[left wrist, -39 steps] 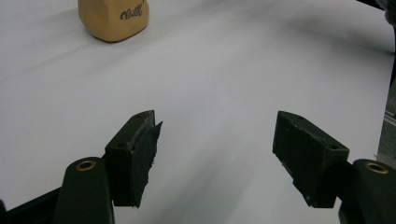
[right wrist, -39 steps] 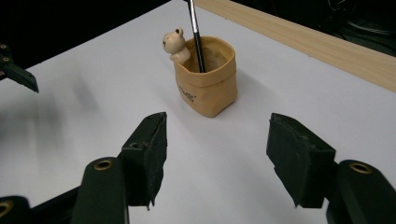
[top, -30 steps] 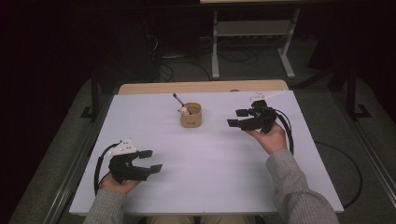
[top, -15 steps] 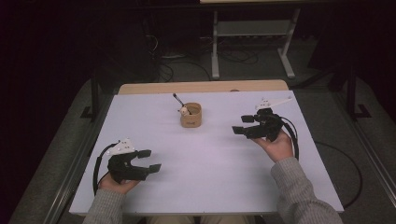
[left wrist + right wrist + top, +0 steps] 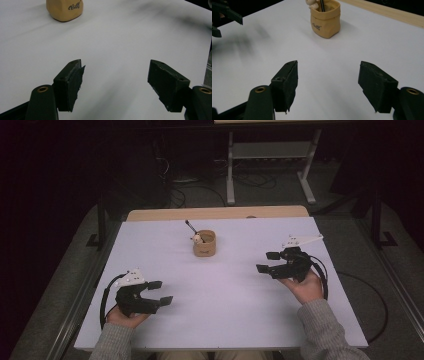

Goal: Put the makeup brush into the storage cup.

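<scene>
Jaws of both grippers, left gripper [image 5: 161, 292] near the table's [image 5: 230, 320] front-left corner and right gripper [image 5: 267, 262] by its right edge, stand apart, empty; the right's have just been opening; tan pouch [image 5: 205, 243] sits near the far edge.

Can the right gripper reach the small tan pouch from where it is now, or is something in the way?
Probably yes. The right gripper is open and holds nothing, and bare white table lies between it and the tan pouch.
</scene>
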The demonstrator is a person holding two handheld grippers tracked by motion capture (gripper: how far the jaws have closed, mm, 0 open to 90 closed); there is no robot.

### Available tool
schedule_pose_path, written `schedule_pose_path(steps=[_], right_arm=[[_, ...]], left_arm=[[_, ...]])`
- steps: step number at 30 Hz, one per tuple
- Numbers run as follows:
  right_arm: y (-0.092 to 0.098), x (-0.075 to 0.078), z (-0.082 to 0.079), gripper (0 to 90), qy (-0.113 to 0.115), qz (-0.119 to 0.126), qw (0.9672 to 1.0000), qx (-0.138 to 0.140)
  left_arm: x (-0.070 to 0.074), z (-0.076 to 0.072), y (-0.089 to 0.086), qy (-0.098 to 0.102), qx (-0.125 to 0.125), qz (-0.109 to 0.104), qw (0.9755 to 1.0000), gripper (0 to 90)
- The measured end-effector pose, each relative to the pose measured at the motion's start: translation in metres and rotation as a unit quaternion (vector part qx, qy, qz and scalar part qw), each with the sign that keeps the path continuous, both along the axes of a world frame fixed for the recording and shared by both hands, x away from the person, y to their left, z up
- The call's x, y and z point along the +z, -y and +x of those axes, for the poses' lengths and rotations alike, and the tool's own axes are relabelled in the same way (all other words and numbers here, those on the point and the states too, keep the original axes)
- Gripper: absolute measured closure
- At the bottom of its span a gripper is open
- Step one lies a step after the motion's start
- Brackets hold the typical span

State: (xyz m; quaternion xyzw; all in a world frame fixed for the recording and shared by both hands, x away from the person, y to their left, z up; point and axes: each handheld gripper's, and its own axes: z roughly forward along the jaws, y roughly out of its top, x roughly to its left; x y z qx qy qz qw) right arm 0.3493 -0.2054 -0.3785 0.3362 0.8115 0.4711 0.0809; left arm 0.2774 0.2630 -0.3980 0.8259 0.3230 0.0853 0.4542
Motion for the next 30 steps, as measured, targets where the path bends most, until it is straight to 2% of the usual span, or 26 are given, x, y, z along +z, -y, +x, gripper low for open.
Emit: schedule_pose_path(steps=[4, 5, 8, 10, 16, 20, 23, 30], right_arm=[[0.001, -0.004, -0.007, 30.3, 0.008, -0.007, 0.9999, 0.000], [0.001, -0.005, -0.009, 29.5, 0.007, -0.001, 1.0000, -0.002], [0.002, -0.007, -0.012, 27.9, 0.005, -0.007, 0.9999, -0.005], [0.005, -0.008, -0.014, 27.7, 0.008, 0.001, 0.9999, -0.010], [0.011, -0.013, -0.025, 26.6, 0.013, 0.002, 0.9997, -0.018], [0.017, -0.015, -0.032, 26.0, 0.007, 0.006, 0.9996, -0.025], [0.020, -0.017, -0.038, 25.9, 0.010, -0.001, 0.9996, -0.028], [0.025, -0.023, -0.046, 25.9, 0.008, 0.005, 0.9994, -0.033]], left_arm=[[0.000, 0.000, 0.000, 0.001, 0.000, 0.002, 1.0000, 26.8], [0.000, 0.000, 0.000, 0.000, 0.000, 0.001, 1.0000, 26.8], [-0.001, 0.000, -0.001, -0.002, 0.001, -0.001, 1.0000, 26.5], [-0.001, 0.000, -0.001, -0.001, 0.001, -0.001, 1.0000, 26.3], [0.000, -0.001, -0.004, 0.001, 0.004, -0.004, 1.0000, 26.2], [0.001, -0.002, -0.005, 0.003, 0.004, -0.004, 1.0000, 26.1], [0.001, -0.002, -0.007, 0.002, 0.007, -0.009, 0.9999, 25.9], [0.001, -0.003, -0.006, 0.005, 0.004, -0.009, 0.9999, 25.8]])
